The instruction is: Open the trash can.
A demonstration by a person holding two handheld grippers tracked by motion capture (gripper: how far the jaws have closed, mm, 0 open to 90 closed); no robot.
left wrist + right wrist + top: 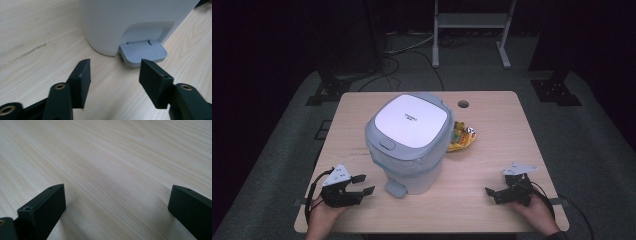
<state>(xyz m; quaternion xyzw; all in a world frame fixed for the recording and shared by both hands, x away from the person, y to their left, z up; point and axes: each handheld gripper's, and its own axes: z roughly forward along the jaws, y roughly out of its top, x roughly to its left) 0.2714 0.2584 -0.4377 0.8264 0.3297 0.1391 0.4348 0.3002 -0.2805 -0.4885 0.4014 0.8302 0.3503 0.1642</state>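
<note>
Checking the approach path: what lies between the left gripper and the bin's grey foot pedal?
Nothing: bare light wooden table separates the left gripper from the grey ribbed pedal, per the left gripper view.

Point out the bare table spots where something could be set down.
Free: the right half between the pedal bin and the right tongs, and the far-left corner beside the bin. Crowded: behind the bin, where the snack packets lie, and the front left by the left tongs.
</note>
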